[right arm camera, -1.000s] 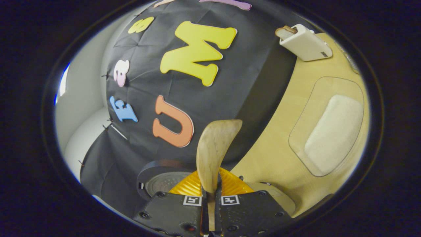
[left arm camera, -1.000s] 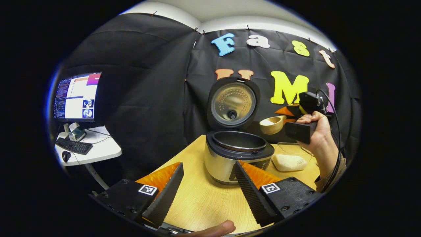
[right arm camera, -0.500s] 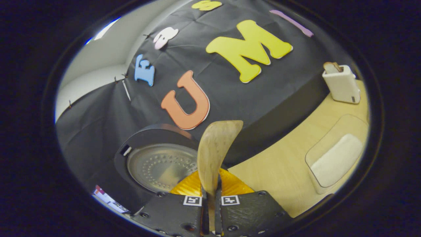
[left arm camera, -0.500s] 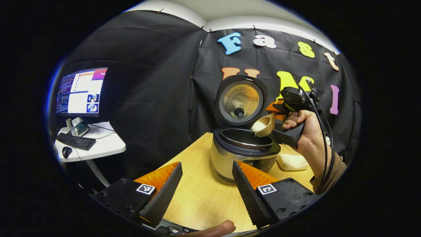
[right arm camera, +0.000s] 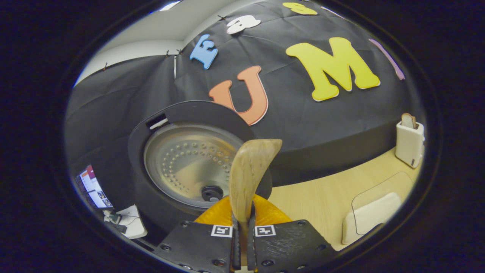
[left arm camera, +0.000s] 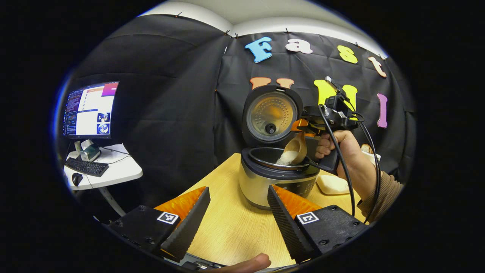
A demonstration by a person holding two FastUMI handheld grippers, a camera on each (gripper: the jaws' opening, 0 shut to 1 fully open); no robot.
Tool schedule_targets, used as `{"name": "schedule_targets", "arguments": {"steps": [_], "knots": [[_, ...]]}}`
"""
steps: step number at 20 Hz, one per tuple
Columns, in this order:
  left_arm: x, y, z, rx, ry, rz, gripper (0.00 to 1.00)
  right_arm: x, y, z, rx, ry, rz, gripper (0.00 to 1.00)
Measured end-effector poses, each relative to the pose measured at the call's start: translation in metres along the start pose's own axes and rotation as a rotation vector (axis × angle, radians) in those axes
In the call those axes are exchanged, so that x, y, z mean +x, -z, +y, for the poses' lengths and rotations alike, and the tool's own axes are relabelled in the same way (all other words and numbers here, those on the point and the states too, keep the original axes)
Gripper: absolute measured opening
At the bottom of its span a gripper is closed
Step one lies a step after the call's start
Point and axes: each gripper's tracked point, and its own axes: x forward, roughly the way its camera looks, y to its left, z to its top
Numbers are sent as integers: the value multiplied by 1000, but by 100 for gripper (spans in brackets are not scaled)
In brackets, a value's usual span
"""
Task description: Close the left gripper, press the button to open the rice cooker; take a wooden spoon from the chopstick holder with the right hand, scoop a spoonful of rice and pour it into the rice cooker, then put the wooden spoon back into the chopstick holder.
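Rice tipping into rice cooker (left arm camera: 278, 178)
R tongs (right arm camera: 242, 227) clamp wooden spoon (right arm camera: 248, 176), tilted over cooker's pot; L tongs (left arm camera: 237, 220) gape open, nr cooker front.

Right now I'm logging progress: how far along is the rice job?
Done: the silver rice cooker has its round black lid up. In hand: the right gripper, shut on the wooden spoon, tips white rice into the pot. Left: returning the spoon to the holder.
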Motion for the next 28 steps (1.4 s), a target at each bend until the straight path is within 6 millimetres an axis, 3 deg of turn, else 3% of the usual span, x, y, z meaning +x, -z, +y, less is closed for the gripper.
{"name": "schedule_targets", "arguments": {"steps": [9,13,18,24,28], "knots": [[1,5,-6,16,0,18,97,-7,-9,28,-316,-46,-36,5],[1,5,-9,18,5,16,98,-4,7,40,-402,-103,19,7],[3,8,-11,20,6,29,98,-9,11,45,-566,-109,12,7],[4,6,-16,14,7,34,98,-29,-12,42,-549,-107,-37,6],[7,2,-33,3,21,36,98,-55,-48,15,-504,-93,-82,7]]}}
